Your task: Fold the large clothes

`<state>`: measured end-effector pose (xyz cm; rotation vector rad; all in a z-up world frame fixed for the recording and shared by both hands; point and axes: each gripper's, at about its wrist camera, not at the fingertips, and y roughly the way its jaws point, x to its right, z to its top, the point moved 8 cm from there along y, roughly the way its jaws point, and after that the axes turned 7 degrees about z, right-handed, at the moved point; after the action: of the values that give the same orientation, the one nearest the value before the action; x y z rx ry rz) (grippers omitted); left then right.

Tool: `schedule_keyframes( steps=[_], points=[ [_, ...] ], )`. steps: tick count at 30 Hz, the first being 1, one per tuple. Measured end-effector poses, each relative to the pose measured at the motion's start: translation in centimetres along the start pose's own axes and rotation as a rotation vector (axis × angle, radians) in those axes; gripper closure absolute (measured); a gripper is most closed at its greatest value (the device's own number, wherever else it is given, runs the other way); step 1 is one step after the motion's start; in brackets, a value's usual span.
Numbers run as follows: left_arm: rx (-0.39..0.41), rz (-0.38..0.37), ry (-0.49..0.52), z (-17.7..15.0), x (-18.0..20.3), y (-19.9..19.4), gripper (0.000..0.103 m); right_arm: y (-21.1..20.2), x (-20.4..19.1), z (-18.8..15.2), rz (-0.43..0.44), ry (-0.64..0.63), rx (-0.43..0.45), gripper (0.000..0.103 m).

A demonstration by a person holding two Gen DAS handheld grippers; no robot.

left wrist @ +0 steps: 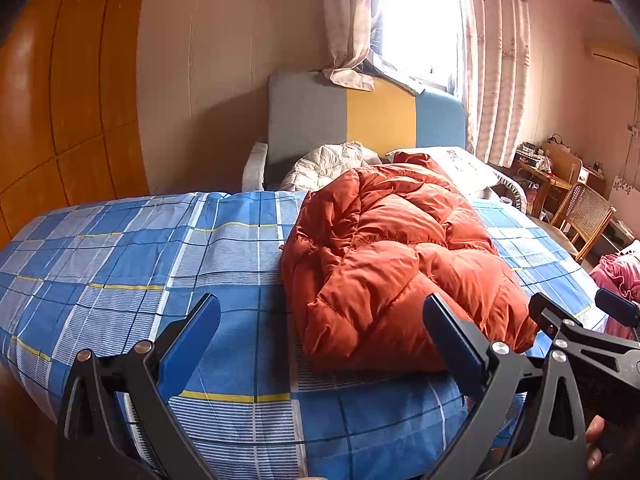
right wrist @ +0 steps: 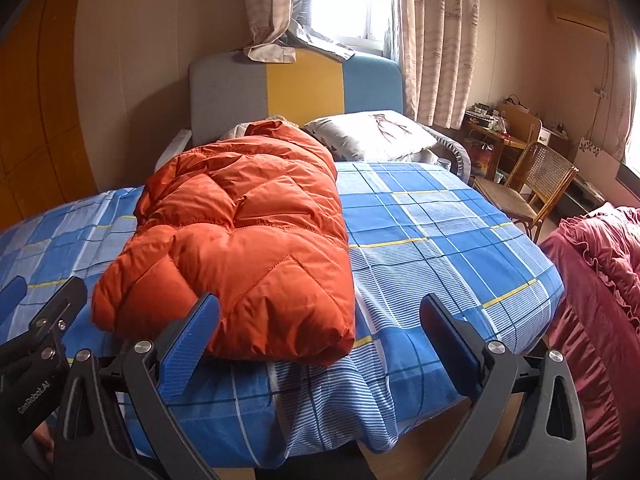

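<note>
Two grippers hover at the near edge of the bed (right wrist: 440, 216), both spread wide and empty: the left gripper (left wrist: 320, 344) and the right gripper (right wrist: 320, 340). The folded orange down jacket (right wrist: 240, 232) lies lengthwise on the blue plaid sheet. "GenRobot.AI" is printed on the left gripper's body.

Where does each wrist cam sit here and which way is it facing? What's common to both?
Left wrist: on the left gripper at the bed's foot, facing the headboard; own open fingers, the right gripper and a fingertip show.
Right wrist: on the right gripper, just to the right, same heading; own open fingers and the left gripper's tip at left show.
Shared: orange puffer jacket, plaid bedsheet, headboard, window, wicker chair.
</note>
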<state>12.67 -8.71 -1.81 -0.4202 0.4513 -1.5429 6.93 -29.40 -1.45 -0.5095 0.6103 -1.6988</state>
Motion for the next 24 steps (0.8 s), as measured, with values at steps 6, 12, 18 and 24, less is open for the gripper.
schedule_keyframes(
  steps=[6, 12, 18, 24],
  points=[
    [-0.002, -0.001, -0.004, 0.13, -0.05, 0.01, 0.002, 0.04, -0.26, 0.06, -0.002, -0.004, 0.003, 0.003],
    [-0.001, -0.001, -0.001, 0.21, 0.02, -0.06, 0.002, 0.08, -0.4, 0.09, -0.002, -0.005, 0.004, 0.003],
    [0.0, -0.007, -0.001, 0.32, 0.0, -0.15, 0.002, 0.18, -0.37, 0.04, -0.003, -0.001, 0.004, 0.003],
    [0.003, -0.01, 0.003, 0.5, 0.12, -0.26, 0.002, 0.39, -0.5, -0.07, 0.002, -0.001, -0.001, 0.003]
  ],
)
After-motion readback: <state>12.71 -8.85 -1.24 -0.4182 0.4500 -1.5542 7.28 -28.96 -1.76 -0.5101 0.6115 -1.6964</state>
